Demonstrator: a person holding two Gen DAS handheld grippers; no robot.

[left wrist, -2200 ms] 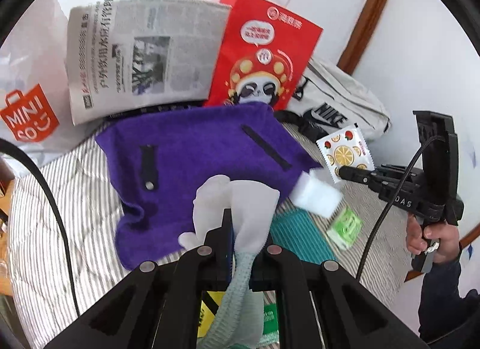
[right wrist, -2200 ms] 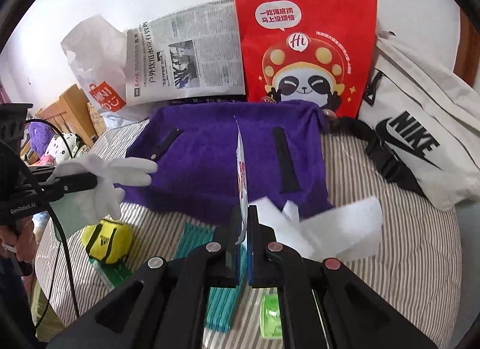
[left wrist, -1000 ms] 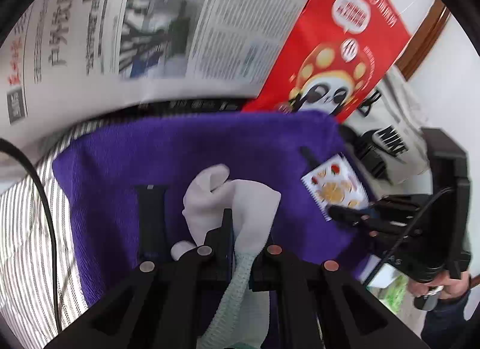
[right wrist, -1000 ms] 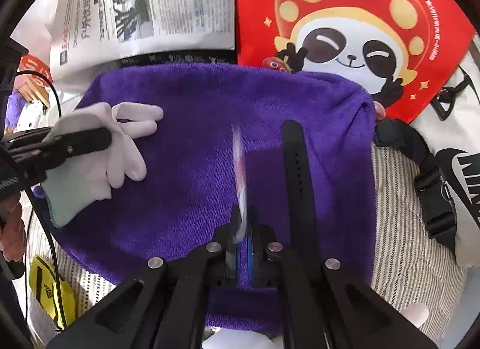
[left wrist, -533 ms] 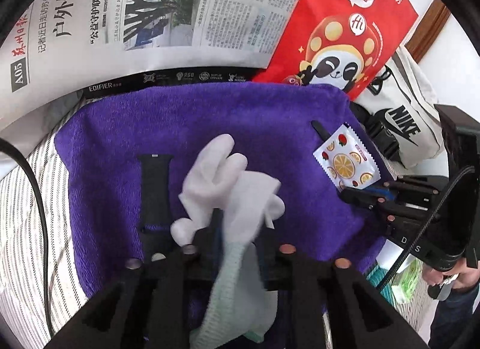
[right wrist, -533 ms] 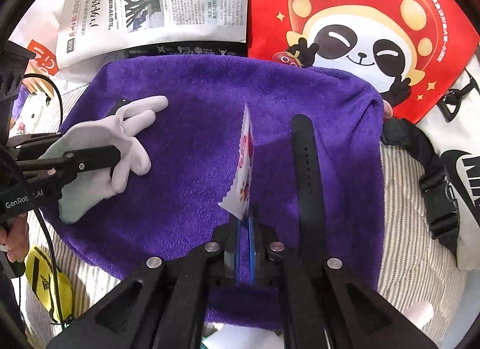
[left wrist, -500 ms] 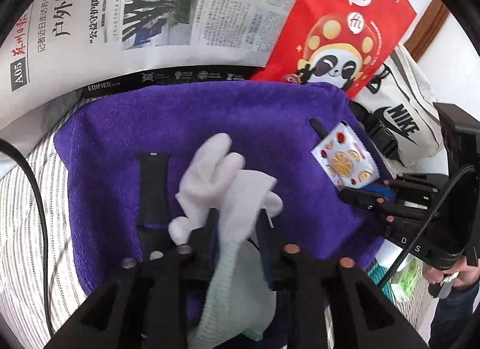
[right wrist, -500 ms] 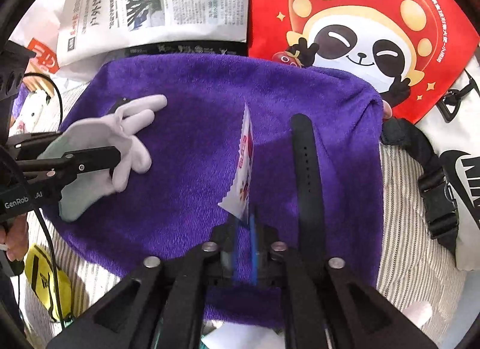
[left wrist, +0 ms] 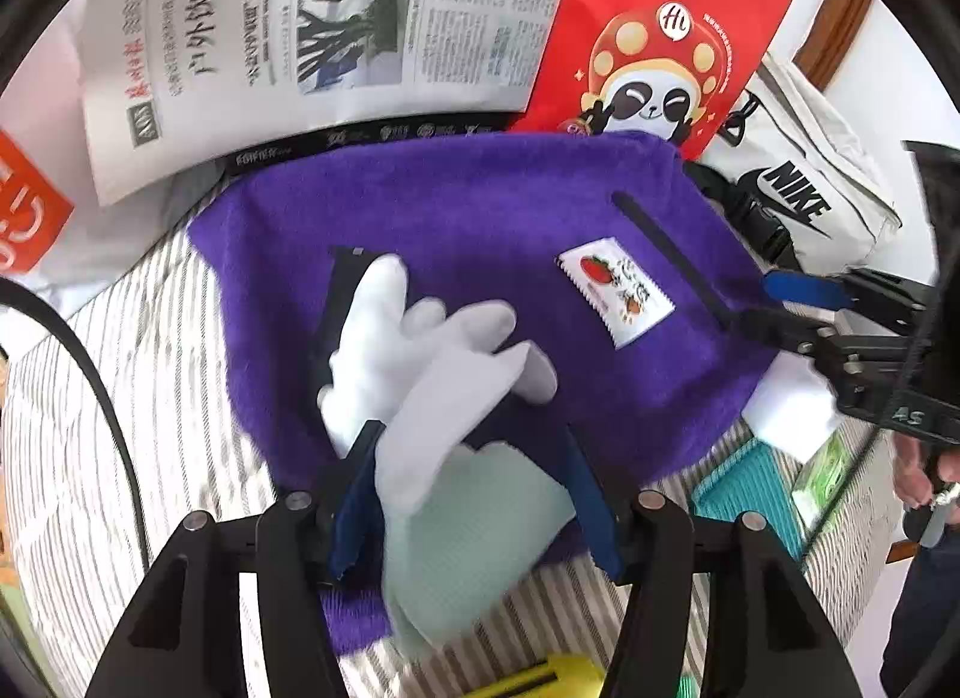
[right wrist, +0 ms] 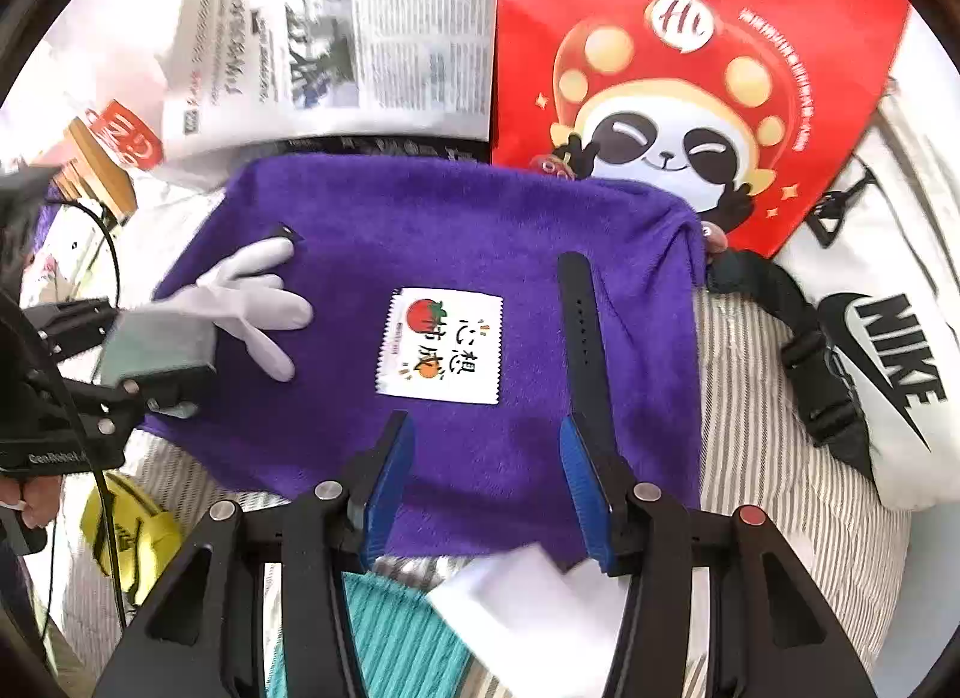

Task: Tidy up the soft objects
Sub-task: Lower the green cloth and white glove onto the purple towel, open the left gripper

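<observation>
Both claws, left (left wrist: 474, 458) and right (right wrist: 483, 476), apart; glove (left wrist: 420, 362), sachet (right wrist: 441, 345) on purple towel (right wrist: 480, 230)

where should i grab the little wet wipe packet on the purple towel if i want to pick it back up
Take the packet by its serrated near edge, coming in low from the front with the right gripper, whose jaws are already open just short of it. It lies flat on the plush purple towel, so a pinch from straight above would likely bunch pile. The watch strap lies apart on its right.
</observation>
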